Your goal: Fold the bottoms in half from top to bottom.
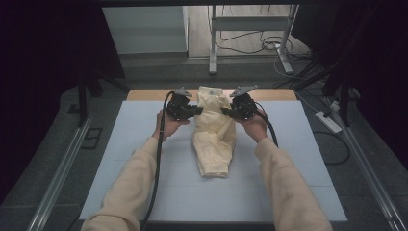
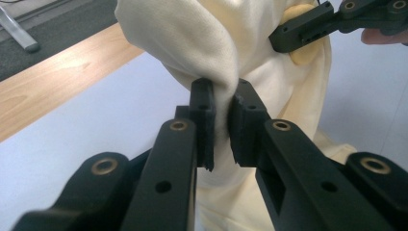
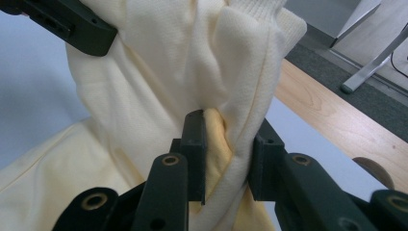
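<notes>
High view has the cream garment point(image 1: 214, 134) hanging between the two grippers, its top pinched on either side and its lower end lying on the desk point(image 1: 144, 139) below the jaws. It looks soft, light and floppy, so thick folds or seams hold best; the left gripper point(image 2: 220, 126) is clamped on a bunched fold and the right gripper point(image 3: 226, 144) on a thicker roll. What kind of garment it is stays unclear, bunched as it is.

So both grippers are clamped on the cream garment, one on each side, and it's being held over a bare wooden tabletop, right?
Not quite. The left gripper and right gripper are each shut on the cream garment from opposite sides, but it hangs over a white mat covering the table; wood shows as a strip along the far edge. The high view shows this.
</notes>
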The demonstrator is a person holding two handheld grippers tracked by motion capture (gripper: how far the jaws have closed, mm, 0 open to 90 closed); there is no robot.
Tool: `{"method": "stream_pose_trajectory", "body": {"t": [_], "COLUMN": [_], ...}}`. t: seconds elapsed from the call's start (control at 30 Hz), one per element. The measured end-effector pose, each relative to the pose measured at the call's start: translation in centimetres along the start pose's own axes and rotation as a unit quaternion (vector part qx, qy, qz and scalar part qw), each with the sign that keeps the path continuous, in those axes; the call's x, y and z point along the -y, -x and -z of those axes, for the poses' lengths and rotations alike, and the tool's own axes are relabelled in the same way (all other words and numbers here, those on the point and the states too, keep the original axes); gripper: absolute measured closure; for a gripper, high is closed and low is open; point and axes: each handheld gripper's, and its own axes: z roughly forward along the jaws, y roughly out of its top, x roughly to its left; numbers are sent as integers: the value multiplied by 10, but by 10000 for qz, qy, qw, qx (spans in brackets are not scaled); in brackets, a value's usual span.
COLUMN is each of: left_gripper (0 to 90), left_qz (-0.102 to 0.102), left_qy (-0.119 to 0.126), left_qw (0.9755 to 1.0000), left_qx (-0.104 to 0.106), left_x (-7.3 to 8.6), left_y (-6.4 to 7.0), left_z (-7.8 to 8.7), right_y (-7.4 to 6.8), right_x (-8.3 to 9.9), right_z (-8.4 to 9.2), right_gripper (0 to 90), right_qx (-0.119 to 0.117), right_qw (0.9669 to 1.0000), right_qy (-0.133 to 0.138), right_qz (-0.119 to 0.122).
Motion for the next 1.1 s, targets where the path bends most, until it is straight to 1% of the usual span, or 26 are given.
{"method": "stream_pose_trajectory", "body": {"t": [0.13, 0.3, 0.43, 0.63, 0.9, 1.1], "left_gripper": [807, 807, 806, 806, 805, 805], "left_qz": [-23, -95, -123, -103, -143, -149], "left_qy": [-7, -39, -56, -28, -40, -52], "left_qw": [10000, 9999, 9999, 9999, 9998, 9997], "left_qx": [25, 25, 73, 122, 164, 179], "left_x": [4, 7, 11, 19, 29, 34], "left_y": [3, 8, 10, 15, 22, 24], "left_z": [0, 1, 1, 3, 5, 5], "right_y": [-3, -4, -6, -13, -23, -27], "right_x": [5, 10, 15, 20, 27, 34], "right_z": [1, 1, 2, 4, 7, 8], "right_gripper": [719, 718, 718, 716, 716, 714], "right_qx": [-36, -90, -131, -167, -195, -249], "right_qw": [10000, 10000, 9999, 9998, 9997, 9996], "right_qy": [29, 33, 53, 65, 55, 85], "right_qz": [15, 2, 7, 57, 120, 115]}}
